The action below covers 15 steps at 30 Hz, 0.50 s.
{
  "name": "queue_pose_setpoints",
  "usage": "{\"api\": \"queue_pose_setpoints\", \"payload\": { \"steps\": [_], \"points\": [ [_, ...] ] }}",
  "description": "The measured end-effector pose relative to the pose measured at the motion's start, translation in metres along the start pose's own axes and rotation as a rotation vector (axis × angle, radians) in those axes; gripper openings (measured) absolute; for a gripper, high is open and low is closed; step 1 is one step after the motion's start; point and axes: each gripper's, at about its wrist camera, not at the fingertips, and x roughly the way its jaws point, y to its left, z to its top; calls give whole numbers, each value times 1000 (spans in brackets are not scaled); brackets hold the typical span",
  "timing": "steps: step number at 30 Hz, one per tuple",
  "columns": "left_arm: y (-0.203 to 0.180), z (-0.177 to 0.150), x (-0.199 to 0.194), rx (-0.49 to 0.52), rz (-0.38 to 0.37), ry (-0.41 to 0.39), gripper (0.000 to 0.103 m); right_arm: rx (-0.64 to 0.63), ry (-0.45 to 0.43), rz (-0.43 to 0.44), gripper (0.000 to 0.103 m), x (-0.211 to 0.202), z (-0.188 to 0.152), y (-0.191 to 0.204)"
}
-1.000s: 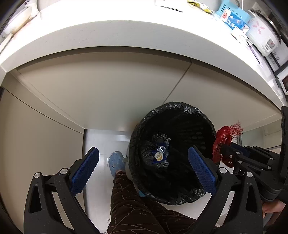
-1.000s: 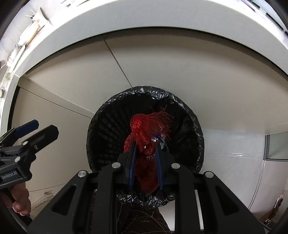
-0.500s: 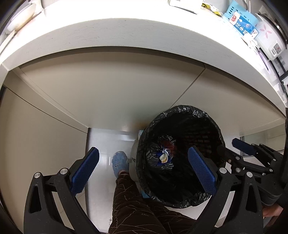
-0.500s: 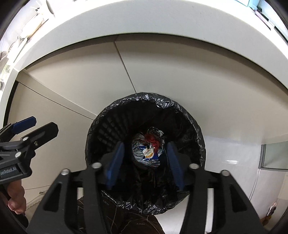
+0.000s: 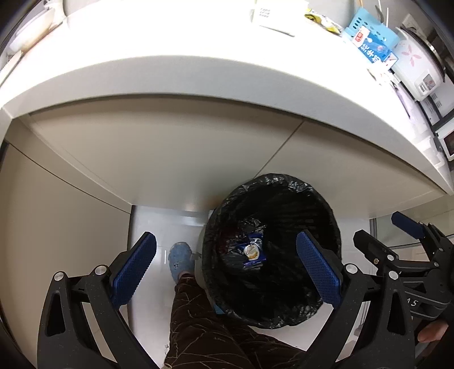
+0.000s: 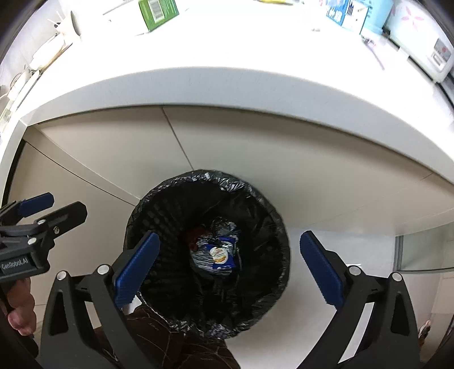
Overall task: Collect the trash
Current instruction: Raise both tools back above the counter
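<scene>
Down by the person's feet stands a round waste bin lined with a crinkled black plastic bag, tucked against the beige cabinet front under the thick white countertop. The right gripper hangs over the bin mouth pointing steeply down; its jaws have just been opening and now stand spread wide with nothing between the blue ribbed pads. The red mesh netting lies at the bottom of the bin, a dark red clump beside a blue and silver snack wrapper, well below the pads and apart from them. The left gripper hovers a little to the side, also tilted down, its jaws likewise spread and bare, one blue pad showing over the bin opening and the other over the pale floor. A leg in dark brown patterned trousers and a blue slipper stand just beside the bin. Up on the counter sit a light blue carton, a white rice cooker with pink flowers and, seen from the right wrist, a green box
</scene>
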Motion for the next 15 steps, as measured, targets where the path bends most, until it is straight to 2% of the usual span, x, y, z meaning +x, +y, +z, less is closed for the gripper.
{"api": "queue_pose_setpoints", "payload": {
  "steps": [11,15],
  "points": [
    [-26,13,-42,65,29,-73,97,29,-73,-8,95,-51,11,-18],
    [-29,21,-64,56,4,-93,97,45,-113,-19,95,-73,16,-25]
  ]
}}
